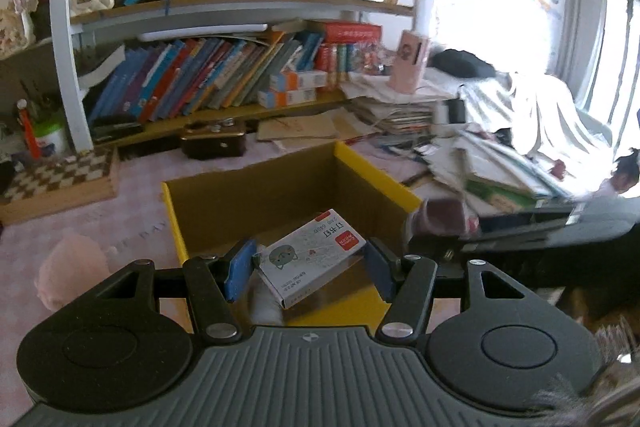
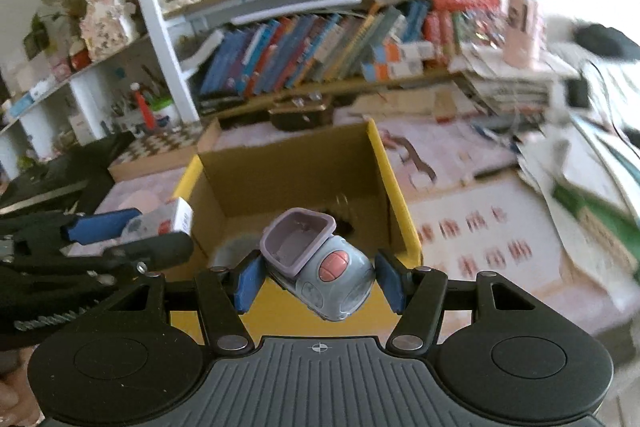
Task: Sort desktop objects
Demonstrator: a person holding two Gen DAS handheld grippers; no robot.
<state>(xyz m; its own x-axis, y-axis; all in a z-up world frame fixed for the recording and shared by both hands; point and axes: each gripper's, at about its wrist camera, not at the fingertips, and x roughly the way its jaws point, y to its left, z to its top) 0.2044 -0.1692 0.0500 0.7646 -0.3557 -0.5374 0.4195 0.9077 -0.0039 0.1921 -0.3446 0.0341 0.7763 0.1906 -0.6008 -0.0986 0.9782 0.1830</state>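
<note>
— Yellow rims run round the cardboard box (image 1: 256,195), yes? What does the left wrist view give?

— Brown walls inside, yellow along the top edges. The left hand-held gripper (image 1: 310,269) is clamped on a small white staple box (image 1: 312,255), tilted, held just above the near rim and over the box's open inside. Its blue pads (image 1: 240,269) press the carton's two sides.

— Room around it?

— To the left, open pink surface (image 1: 100,223) with a pale pink soft thing (image 1: 72,267) lying on it, and a checkered board (image 1: 60,175) further back. To the right it is crowded: a heap of papers and books (image 1: 500,171) comes close to the box's right wall. A dark case (image 1: 212,143) sits behind the far wall, under the bookshelf (image 1: 240,7).

— And the right wrist view?

— The right hand-held gripper (image 2: 318,281) grasps a grey toy car with a lilac scoop (image 2: 320,267), over the near yellow rim; the box interior looks largely free, though something dark lies at the back, too blurred to name. The left gripper with its carton enters at the left, just beside the box's left wall. Right of the box, pink patterned surface lies open up to the paper heap.
</note>
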